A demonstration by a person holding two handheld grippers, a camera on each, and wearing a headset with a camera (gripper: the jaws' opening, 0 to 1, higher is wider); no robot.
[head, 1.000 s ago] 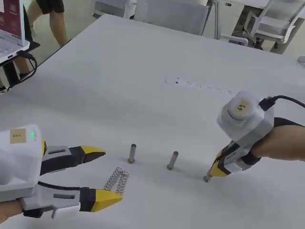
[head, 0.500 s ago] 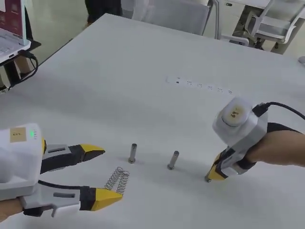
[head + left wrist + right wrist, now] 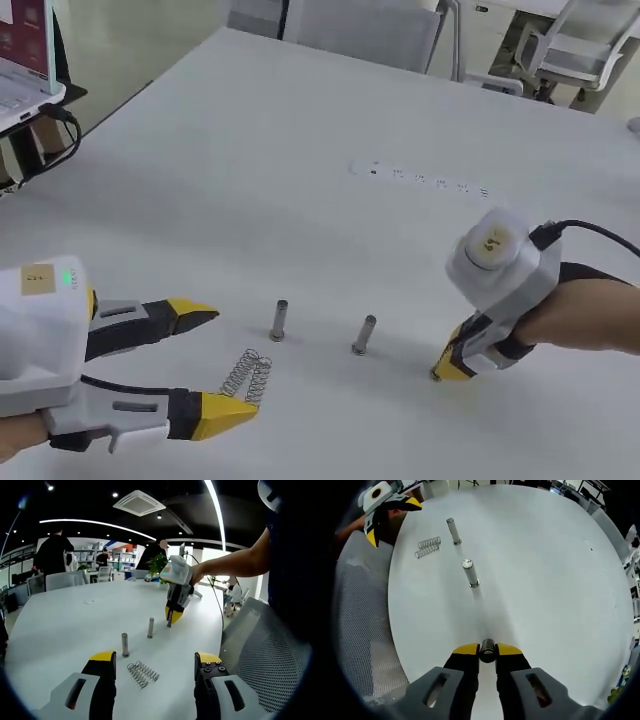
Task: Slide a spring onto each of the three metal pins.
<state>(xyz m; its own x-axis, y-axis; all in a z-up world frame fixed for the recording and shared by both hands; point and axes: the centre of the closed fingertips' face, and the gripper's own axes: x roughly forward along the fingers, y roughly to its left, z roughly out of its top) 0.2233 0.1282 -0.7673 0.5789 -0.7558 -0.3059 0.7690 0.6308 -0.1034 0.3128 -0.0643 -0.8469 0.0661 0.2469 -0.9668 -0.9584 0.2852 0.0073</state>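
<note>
Left gripper (image 3: 232, 362) sat near left, jaws wide apart, gripping nothing. Two springs (image 3: 247, 375) lay side by side on table (image 3: 300, 150), touching, just ahead of its tips. Left pin (image 3: 278, 320) and middle pin (image 3: 364, 335) stood upright just beyond, both bare. Right gripper (image 3: 447, 368) pointed down at table near right, jaws clamped on third spring (image 3: 488, 650); pin under it mostly hidden. Round sticker (image 3: 492, 240) on right gripper and tan label (image 3: 36, 281) on left gripper bore marks too small to read.

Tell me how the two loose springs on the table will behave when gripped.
The springs look thin-wired, so they are probably light and squashy under a hard pinch. Lying sideways on the smooth table, they may roll if nudged. Side by side, their coils might tangle.
</note>
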